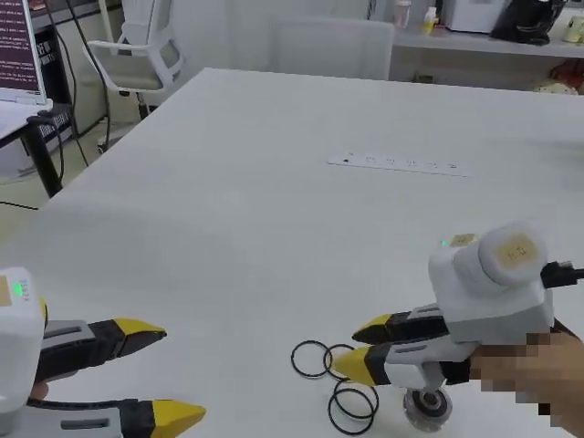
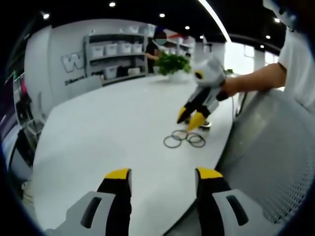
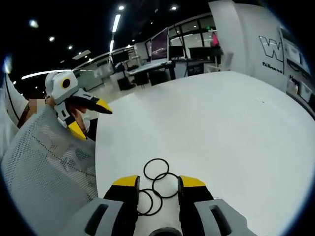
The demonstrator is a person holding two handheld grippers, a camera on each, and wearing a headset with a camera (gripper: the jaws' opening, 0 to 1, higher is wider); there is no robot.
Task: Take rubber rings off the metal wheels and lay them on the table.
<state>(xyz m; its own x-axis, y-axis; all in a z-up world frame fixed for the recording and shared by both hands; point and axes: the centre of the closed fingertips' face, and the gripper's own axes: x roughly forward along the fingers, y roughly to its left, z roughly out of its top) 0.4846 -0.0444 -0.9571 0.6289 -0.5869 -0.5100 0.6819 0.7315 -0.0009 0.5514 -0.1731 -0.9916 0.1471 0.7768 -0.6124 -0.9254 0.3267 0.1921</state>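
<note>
You are holding the right gripper, jaws slightly parted and empty, over the small silvery metal wheel, beside several thin black rubber rings lying overlapped on the white table, while keeping the wide-spread, empty left gripper well apart, probably for clearance.

My left gripper and right gripper, a matched pair.
Both have white plastic shells and black jaws capped with yellow tips. A small green light glows on the left shell, a black cable leaves the right one's back, and I wear a white short sleeve.
</note>
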